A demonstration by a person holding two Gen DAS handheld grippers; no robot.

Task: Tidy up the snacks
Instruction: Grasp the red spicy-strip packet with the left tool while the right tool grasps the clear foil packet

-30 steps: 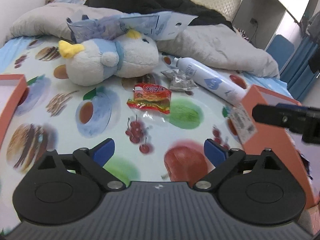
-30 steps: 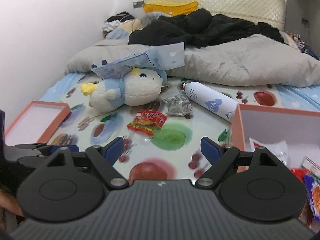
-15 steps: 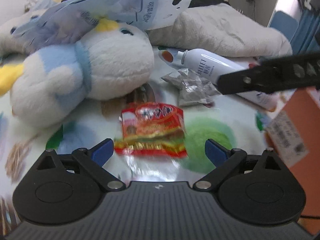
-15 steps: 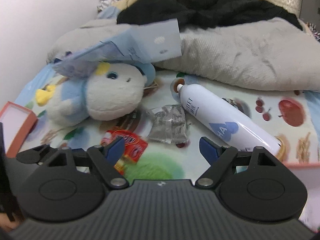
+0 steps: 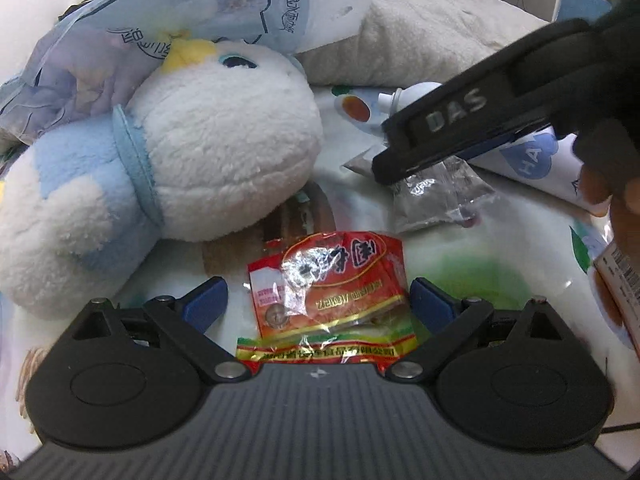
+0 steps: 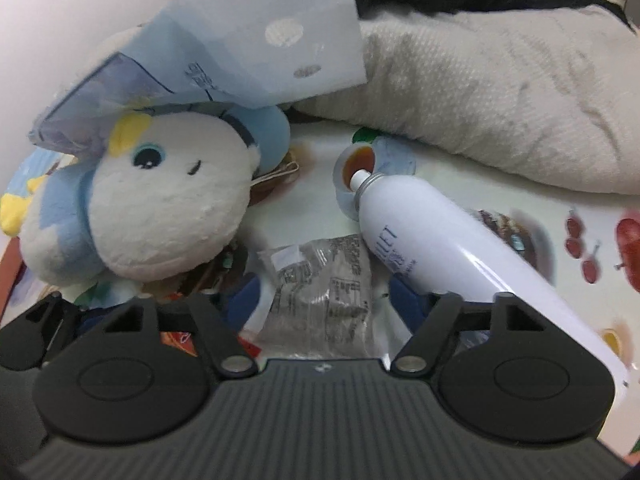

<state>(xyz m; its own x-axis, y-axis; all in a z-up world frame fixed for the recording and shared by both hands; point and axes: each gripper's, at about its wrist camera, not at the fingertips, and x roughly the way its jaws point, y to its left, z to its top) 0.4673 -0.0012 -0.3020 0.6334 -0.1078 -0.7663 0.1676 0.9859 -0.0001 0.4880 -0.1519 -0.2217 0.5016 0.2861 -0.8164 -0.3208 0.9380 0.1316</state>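
Observation:
A red snack packet lies on the fruit-print sheet, between the blue pads of my left gripper, which stands open around it without pressing. A crumpled silver snack packet lies just beyond it, beside the white spray bottle. My right gripper is low over the silver packet with its jaws closing; the packet sits between the pads and they do not visibly squeeze it. In the left wrist view one black right finger reaches in over the silver packet.
A white and blue plush toy lies close on the left, with a pale blue plastic bag draped over it. A grey blanket is bunched behind. An orange box with a label stands at the right edge.
Both grippers have come forward and down towards the sheet. The red packet now sits between the left pads and the silver packet between the right pads. The right jaws have narrowed.

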